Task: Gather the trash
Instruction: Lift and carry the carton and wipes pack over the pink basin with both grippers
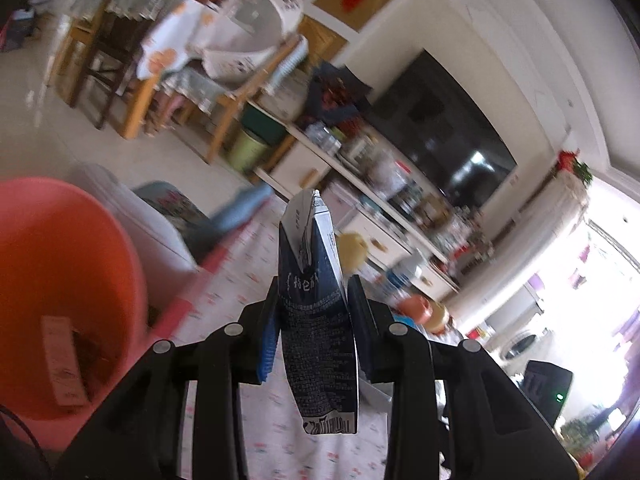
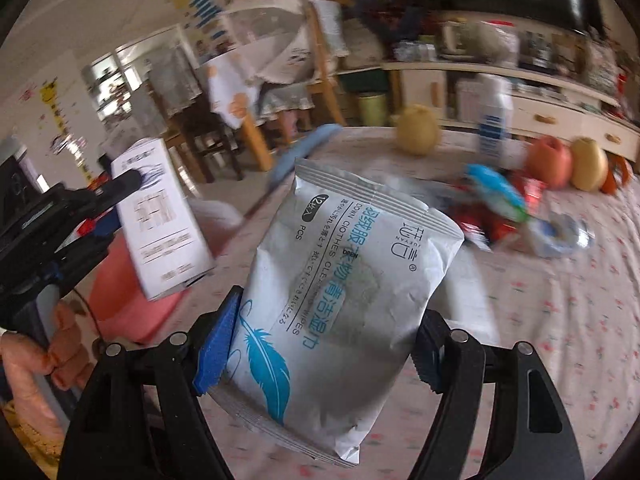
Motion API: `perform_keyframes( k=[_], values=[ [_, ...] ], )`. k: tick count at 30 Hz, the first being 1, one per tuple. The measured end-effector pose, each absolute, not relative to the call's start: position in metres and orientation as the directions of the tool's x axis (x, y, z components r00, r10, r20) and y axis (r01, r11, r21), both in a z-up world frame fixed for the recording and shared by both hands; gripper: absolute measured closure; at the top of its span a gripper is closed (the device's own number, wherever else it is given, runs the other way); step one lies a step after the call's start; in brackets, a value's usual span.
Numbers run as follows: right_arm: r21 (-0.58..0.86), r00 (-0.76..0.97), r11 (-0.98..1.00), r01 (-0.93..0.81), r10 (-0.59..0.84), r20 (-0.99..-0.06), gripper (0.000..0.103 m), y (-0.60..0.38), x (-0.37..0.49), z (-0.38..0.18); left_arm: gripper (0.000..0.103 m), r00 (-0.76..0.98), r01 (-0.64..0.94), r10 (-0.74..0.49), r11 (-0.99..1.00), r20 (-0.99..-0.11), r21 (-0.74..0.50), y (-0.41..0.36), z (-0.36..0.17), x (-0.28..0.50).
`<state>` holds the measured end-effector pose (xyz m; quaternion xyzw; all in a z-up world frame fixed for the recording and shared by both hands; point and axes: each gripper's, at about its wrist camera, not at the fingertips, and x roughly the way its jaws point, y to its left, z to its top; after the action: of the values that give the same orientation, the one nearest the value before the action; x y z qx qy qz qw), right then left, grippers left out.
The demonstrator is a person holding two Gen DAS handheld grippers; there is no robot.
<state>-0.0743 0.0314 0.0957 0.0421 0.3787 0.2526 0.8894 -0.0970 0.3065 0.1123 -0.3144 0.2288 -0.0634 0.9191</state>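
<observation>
My left gripper (image 1: 314, 316) is shut on a squashed blue-and-white drink carton (image 1: 316, 320) and holds it in the air beside a pink bin (image 1: 60, 264). The same carton (image 2: 164, 216) and the left gripper (image 2: 112, 204) show at the left of the right wrist view, above the pink bin (image 2: 124, 304). My right gripper (image 2: 320, 344) is shut on a white wet-wipes packet (image 2: 332, 296) with a blue feather print, held above the flowered tablecloth (image 2: 560, 300).
More wrappers (image 2: 496, 200) and a crumpled clear bottle (image 2: 560, 232) lie on the table. Pears and apples (image 2: 560, 160) and a plastic bottle (image 2: 494, 120) stand at its far edge. A blue cloth (image 2: 304, 152) lies at the far left corner. The bin holds a small box (image 1: 64, 360).
</observation>
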Motion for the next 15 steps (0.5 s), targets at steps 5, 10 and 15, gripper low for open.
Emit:
perform_keyframes(
  k=[5,10,15],
  values=[
    [0.252,0.546,0.824,-0.508,0.534,-0.645,0.028,0.091,-0.078,0.108,0.069,0.917,-0.135,-0.123,0.801,-0.381,-0.583,0.348,0.117,-0.115],
    [0.236,0.511,0.775,-0.586,0.579,-0.636,0.028,0.155,-0.079,0.118,0.069,0.915,-0.249,-0.012,0.77,-0.403,-0.588,0.392,0.112,-0.127],
    [0.221,0.475,0.729,-0.648,0.613,-0.632,0.028,0.213,-0.079,0.122,0.069,0.896,-0.344,0.073,0.738,-0.439,-0.581,0.424,0.106,-0.134]
  ],
)
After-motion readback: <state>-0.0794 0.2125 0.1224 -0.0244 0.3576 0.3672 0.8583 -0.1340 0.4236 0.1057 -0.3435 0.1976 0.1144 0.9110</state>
